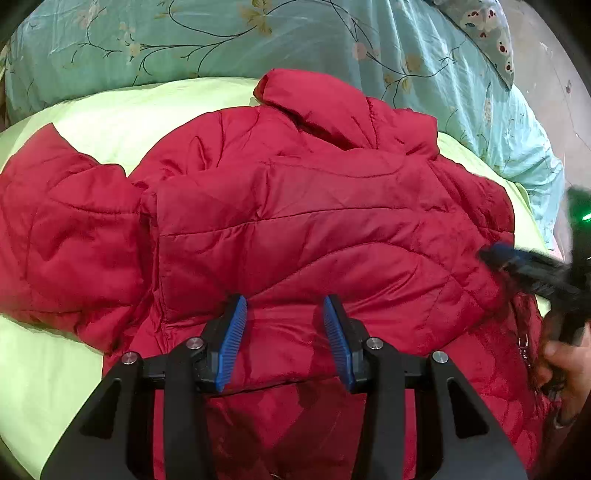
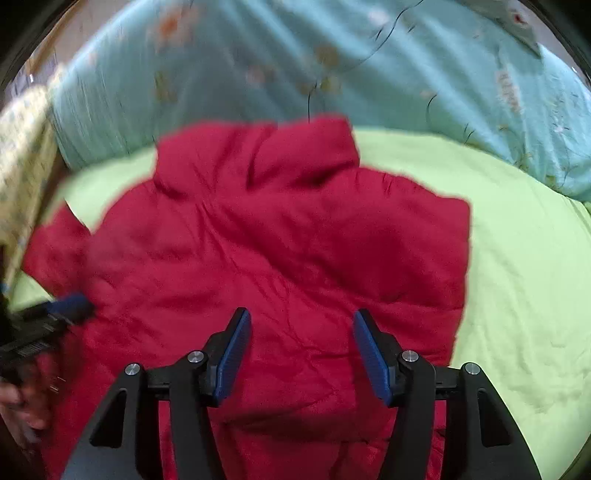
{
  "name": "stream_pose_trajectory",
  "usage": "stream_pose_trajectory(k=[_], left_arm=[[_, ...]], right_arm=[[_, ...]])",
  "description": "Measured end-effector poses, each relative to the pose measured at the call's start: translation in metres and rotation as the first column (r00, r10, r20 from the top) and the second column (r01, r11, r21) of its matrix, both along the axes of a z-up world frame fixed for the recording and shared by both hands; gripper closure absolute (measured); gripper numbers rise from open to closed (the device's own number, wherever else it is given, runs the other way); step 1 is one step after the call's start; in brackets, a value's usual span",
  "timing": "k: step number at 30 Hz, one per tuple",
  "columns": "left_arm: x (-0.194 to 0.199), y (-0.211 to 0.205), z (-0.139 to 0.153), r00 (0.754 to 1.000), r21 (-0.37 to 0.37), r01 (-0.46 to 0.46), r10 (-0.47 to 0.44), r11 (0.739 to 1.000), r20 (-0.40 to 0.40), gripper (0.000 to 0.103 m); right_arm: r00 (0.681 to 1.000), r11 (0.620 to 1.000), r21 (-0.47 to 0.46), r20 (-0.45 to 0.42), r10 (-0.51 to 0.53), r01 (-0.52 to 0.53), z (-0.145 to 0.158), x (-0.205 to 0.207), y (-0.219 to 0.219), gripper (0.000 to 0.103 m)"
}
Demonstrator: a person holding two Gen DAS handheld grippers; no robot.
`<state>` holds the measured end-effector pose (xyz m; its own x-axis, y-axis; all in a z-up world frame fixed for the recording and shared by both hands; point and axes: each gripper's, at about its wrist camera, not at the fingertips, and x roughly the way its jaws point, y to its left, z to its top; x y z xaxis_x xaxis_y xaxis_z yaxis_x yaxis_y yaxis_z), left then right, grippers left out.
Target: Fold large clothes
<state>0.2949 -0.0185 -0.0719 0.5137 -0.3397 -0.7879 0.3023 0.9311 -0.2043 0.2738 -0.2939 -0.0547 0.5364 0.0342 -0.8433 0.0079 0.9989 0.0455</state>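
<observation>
Blue ribbed pads line the black fingers of two grippers, one held in each hand. The left gripper [image 1: 284, 332] has its fingers spread apart with nothing between them, hovering over the lower part of one red quilted jacket [image 1: 295, 221]. The right gripper [image 2: 301, 350] is also spread wide and grips nothing, poised over the same jacket [image 2: 258, 240]. The jacket lies flat and rumpled directly ahead of and beneath both tools, its collar [image 1: 314, 103] pointing away from them and one sleeve [image 1: 62, 229] bunched out to the left. In the left view the right gripper [image 1: 517, 262] appears blurred at the jacket's right edge, with a hand [image 1: 565, 365] behind it. The right view is motion-blurred. Under the jacket is one light green sheet [image 1: 44, 369]. Beyond the collar lies one pale blue floral quilt [image 1: 221, 44], and one patterned pillow [image 1: 487, 33] shows at the far right. Nothing lies between the grippers and the jacket.
</observation>
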Motion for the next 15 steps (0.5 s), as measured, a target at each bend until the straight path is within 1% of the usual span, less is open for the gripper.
stream_pose_trajectory(k=[1, 2, 4, 5, 8, 10, 13, 15], left_arm=[[0.0, 0.0, -0.001, 1.0, 0.0, 0.0, 0.0, 1.0, 0.001, 0.061], [0.002, 0.0, -0.001, 1.0, 0.002, 0.0, 0.0, 1.0, 0.003, 0.061], [0.002, 0.0, -0.001, 1.0, 0.0, -0.001, 0.001, 1.0, 0.003, 0.061], [0.001, 0.003, 0.0, 1.0, -0.012, -0.003, 0.003, 1.0, -0.001, 0.061], [-0.002, 0.016, 0.008, 0.999, -0.089, -0.016, 0.013, 0.996, -0.031, 0.061], [-0.007, 0.025, 0.014, 0.999, -0.128, -0.028, 0.023, 0.991, -0.037, 0.061], [-0.019, 0.039, 0.022, 0.998, -0.138, -0.053, 0.05, 0.989, -0.026, 0.06], [-0.026, 0.047, 0.025, 0.998, -0.147, -0.066, 0.064, 0.987, -0.018, 0.058]], right_arm=[[1.0, 1.0, 0.003, -0.015, 0.003, -0.003, -0.01, 0.002, -0.001, 0.04], [1.0, 1.0, 0.001, 0.001, 0.009, -0.009, -0.014, 0.001, -0.003, 0.04], [1.0, 1.0, -0.005, 0.007, 0.008, -0.008, -0.014, 0.001, -0.003, 0.039], [1.0, 1.0, -0.012, 0.005, 0.008, -0.008, -0.013, 0.001, -0.003, 0.039], [1.0, 1.0, -0.014, 0.007, 0.009, -0.009, -0.012, -0.001, -0.002, 0.039], [1.0, 1.0, -0.015, 0.009, 0.007, -0.007, -0.011, -0.004, -0.001, 0.039], [1.0, 1.0, -0.019, 0.016, 0.003, -0.003, -0.006, -0.009, 0.0, 0.039], [1.0, 1.0, -0.002, 0.019, -0.003, 0.003, 0.0, -0.016, 0.003, 0.039]])
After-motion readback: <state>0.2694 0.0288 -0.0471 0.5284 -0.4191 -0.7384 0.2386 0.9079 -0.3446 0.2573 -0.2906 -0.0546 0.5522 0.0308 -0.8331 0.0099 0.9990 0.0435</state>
